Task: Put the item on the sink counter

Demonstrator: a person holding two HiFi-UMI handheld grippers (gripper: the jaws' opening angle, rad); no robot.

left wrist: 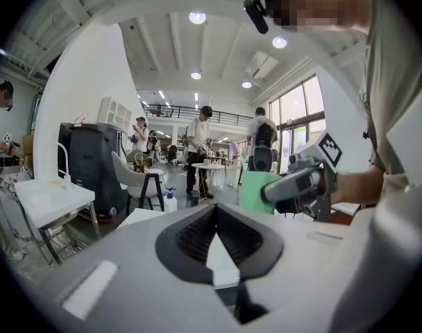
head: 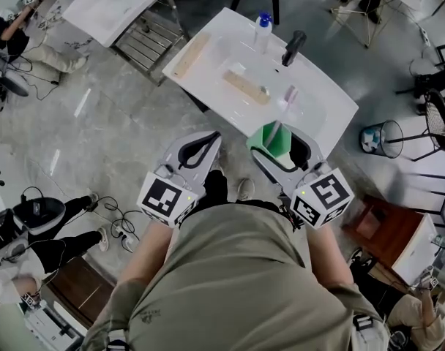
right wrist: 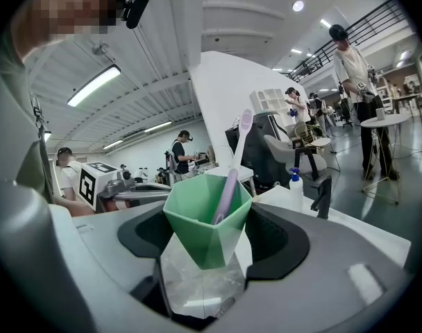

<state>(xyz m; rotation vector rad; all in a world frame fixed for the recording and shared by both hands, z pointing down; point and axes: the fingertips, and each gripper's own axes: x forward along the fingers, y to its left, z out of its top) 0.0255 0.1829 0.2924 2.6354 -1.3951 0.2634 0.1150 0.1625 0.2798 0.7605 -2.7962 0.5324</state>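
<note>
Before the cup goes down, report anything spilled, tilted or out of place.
Nothing is spilled or damaged. The green cup sits straight in the right hand-held gripper, its toothbrush merely leaning on the rim. The one mild oddity: a wooden strip lies slantwise inside the basin of the sink counter rather than on its ledge.

Two grippers [head: 210, 139] [head: 279, 139], one green cup [head: 267, 140], one blue-capped bottle [head: 263, 31], one black faucet [head: 293, 47], two wooden strips [head: 245, 87] [head: 190, 55]

Ahead of the right gripper [head: 279, 143], a blue-capped pump bottle [head: 263, 28] stands beside a black faucet [head: 293, 47], with a wooden strip [head: 245, 87] lying nearer. A wire wastebasket [head: 384, 139] sits off to its right. Black cables [head: 114, 214] trail on the floor left of the left gripper [head: 206, 143].
</note>
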